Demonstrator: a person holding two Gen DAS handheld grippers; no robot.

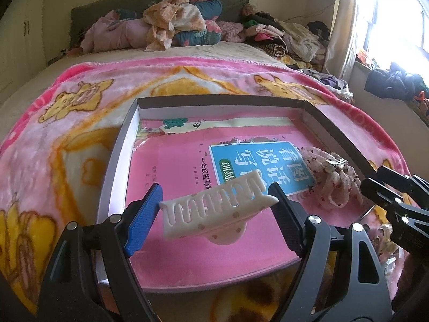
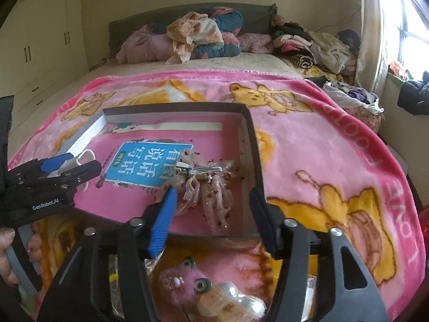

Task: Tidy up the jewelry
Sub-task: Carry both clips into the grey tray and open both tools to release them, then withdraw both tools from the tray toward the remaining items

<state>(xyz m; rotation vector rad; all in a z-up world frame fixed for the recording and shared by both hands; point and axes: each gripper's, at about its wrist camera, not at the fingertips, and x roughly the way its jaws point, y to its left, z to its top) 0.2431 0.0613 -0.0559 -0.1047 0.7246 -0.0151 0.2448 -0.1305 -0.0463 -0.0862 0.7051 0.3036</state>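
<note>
My left gripper (image 1: 214, 204) is shut on a white claw hair clip (image 1: 217, 206) and holds it above the pink book (image 1: 203, 255) inside the shallow box (image 1: 118, 158). A ribbon bow hair clip (image 1: 335, 179) lies in the box's right part; it also shows in the right wrist view (image 2: 206, 182). My right gripper (image 2: 211, 212) is open and empty, hovering over the box's near edge just before the bow. The left gripper (image 2: 67, 166) shows at the left there, with the white clip (image 2: 85, 157) between its fingers.
The box (image 2: 254, 155) rests on a pink cartoon blanket (image 2: 321, 147) on a bed. A pink fuzzy hair clip (image 2: 182, 281) and a pearly claw clip (image 2: 236, 303) lie under my right gripper. Piled clothes (image 2: 203, 35) fill the bed's far end.
</note>
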